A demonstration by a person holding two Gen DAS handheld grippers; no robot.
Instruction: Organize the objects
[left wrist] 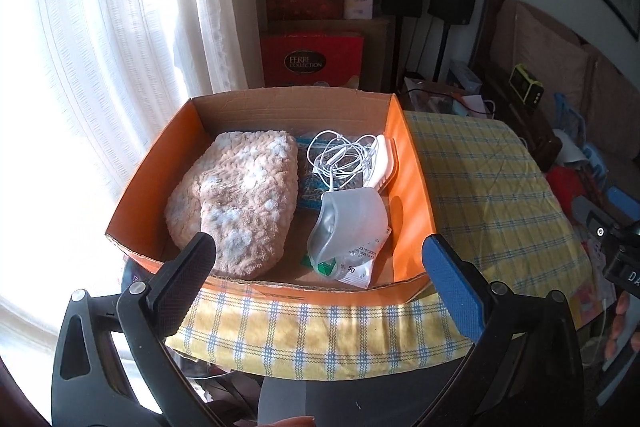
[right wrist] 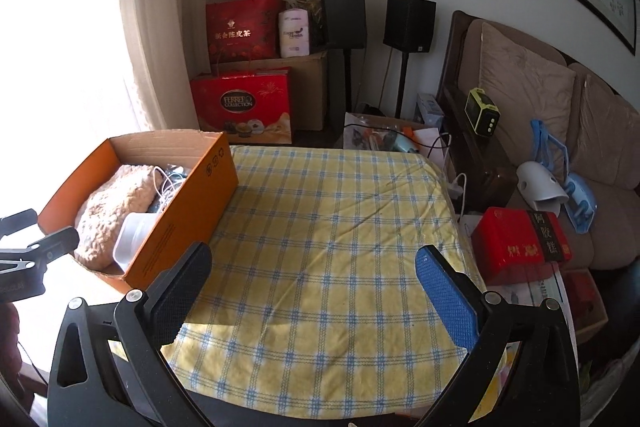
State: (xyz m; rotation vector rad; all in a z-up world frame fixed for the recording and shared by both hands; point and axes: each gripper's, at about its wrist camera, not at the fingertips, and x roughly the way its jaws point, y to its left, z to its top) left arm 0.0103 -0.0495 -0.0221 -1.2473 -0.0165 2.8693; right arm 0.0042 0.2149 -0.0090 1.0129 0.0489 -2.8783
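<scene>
An orange cardboard box (left wrist: 412,187) stands on the left of a table with a yellow plaid cloth (left wrist: 492,195). In it lie a fluffy beige pouch (left wrist: 236,203), tangled white earphones (left wrist: 344,157), a white comb (left wrist: 384,163), a grey mask (left wrist: 348,223) and a white sachet (left wrist: 366,261). My left gripper (left wrist: 320,267) is open and empty at the box's near edge. My right gripper (right wrist: 314,277) is open and empty over the bare cloth (right wrist: 328,235), right of the box (right wrist: 188,211).
Red gift boxes (right wrist: 244,103) and two black speakers (right wrist: 408,23) stand behind the table. A sofa (right wrist: 560,107) with cushions is on the right, with a red box (right wrist: 520,243) and clutter beside it. A curtained window (left wrist: 100,47) is on the left.
</scene>
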